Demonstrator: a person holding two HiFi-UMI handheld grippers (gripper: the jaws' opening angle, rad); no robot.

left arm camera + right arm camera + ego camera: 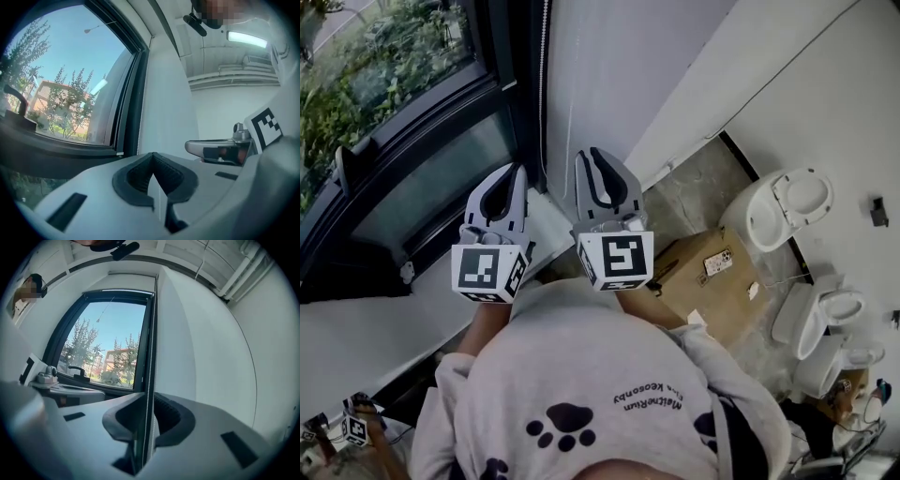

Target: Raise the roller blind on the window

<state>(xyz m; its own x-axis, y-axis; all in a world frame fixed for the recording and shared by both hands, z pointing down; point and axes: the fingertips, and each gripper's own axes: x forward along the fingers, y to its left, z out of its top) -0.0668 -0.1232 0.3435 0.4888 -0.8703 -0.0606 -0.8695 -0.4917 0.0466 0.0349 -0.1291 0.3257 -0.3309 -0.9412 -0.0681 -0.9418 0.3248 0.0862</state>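
Note:
The thin bead chain (151, 348) hangs along the dark right frame of the window (403, 112). It runs down between the jaws of my right gripper (148, 397), which stand narrowly apart around it. My left gripper (152, 155) sits just left of the right one, with its tips pressed together. A thin line of chain (159, 206) shows in the hollow under the left gripper's tips. In the head view, the left gripper (519, 171) and the right gripper (592, 153) both point at the frame, close to the chain (544, 84). The glass is uncovered, and a pale bar (126, 290) lies at the top of the window.
A white wall (609, 75) rises right of the window, with a white sill (356, 323) below it. On the floor to the right are a cardboard box (712, 281) and several white toilets (783, 211). A black window handle (77, 370) sits on the frame. Another marker cube (354, 429) is at lower left.

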